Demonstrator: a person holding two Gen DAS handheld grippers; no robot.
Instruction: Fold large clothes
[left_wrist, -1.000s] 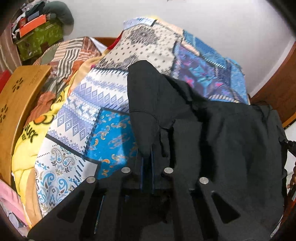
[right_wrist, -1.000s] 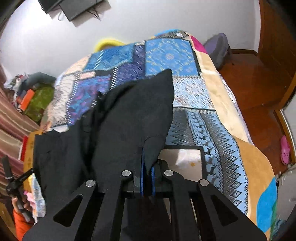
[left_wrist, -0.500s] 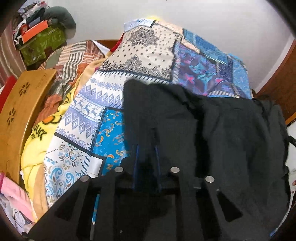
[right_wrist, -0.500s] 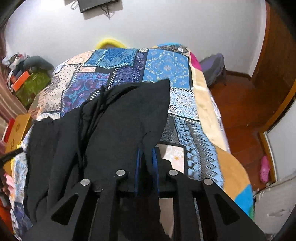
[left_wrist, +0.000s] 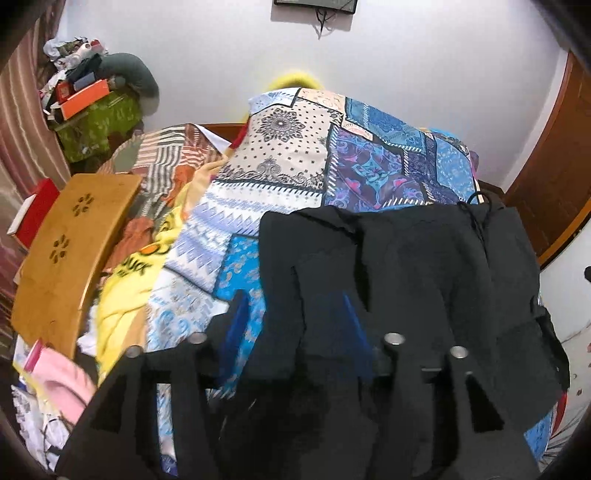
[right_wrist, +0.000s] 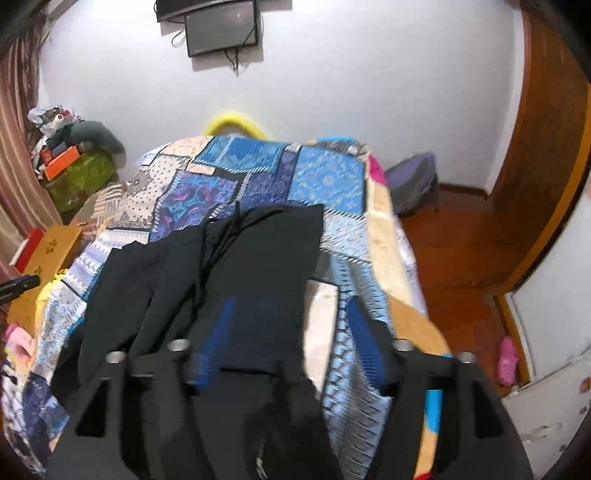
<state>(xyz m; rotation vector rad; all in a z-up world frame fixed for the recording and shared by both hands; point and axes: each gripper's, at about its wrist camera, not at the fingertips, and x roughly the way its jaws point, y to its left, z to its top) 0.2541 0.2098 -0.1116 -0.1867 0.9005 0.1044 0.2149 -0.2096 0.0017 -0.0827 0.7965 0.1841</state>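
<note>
Now both grippers — left gripper (left_wrist: 291, 317), right gripper (right_wrist: 291, 325) — are just opening, jaws apart, releasing the black garment (left_wrist: 406, 277) lying on the bed (right_wrist: 332, 177); lifting straight away is keeping the fold flat.

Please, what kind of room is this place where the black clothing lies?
Most likely a home bedroom. The black garment lies on a bed under a colourful patchwork bedspread, a dark flat screen hangs on the white wall, and pink slippers sit on the wooden floor.
</note>
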